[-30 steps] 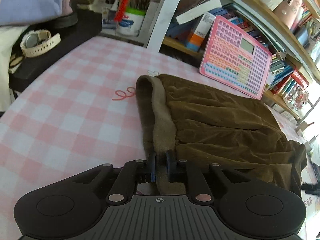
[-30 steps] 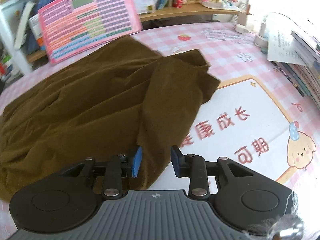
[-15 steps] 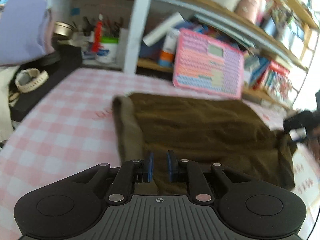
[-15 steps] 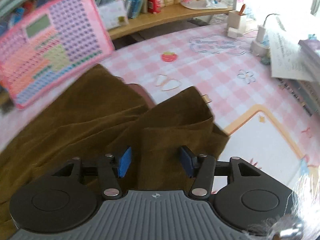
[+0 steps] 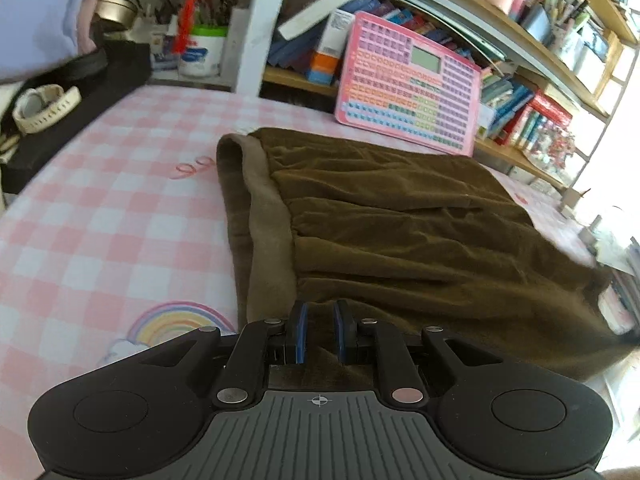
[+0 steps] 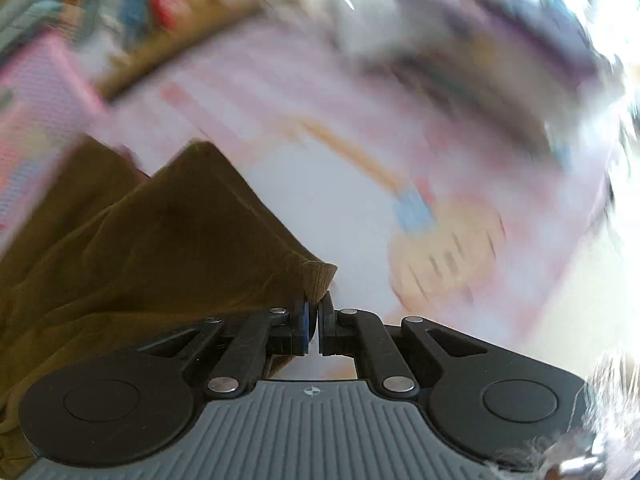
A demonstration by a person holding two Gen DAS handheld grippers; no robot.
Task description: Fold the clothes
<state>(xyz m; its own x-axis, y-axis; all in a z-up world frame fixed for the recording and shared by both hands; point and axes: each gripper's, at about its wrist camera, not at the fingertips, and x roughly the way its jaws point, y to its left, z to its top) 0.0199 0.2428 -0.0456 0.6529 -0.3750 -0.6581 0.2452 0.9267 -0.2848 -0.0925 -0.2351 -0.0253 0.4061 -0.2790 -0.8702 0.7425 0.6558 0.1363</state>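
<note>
Two hand-held grippers, mine, both clamp the brown garment [image 5: 400, 232] lying on the pink-checked tabletop [image 5: 100, 220]: left hand-held gripper [image 5: 320, 334] narrowly on its waistband end, right hand-held gripper [image 6: 314, 322] pinching a corner. Shelves [image 5: 520, 40] rise behind the garment; bare cloth lies left of it.

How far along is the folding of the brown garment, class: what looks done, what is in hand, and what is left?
Done: the brown garment lies spread on the pink checked cloth, with no fold visible. In hand: the left gripper pinches the waistband end, and the right gripper is shut on a hem corner. Left: every fold is yet to be made.
</note>
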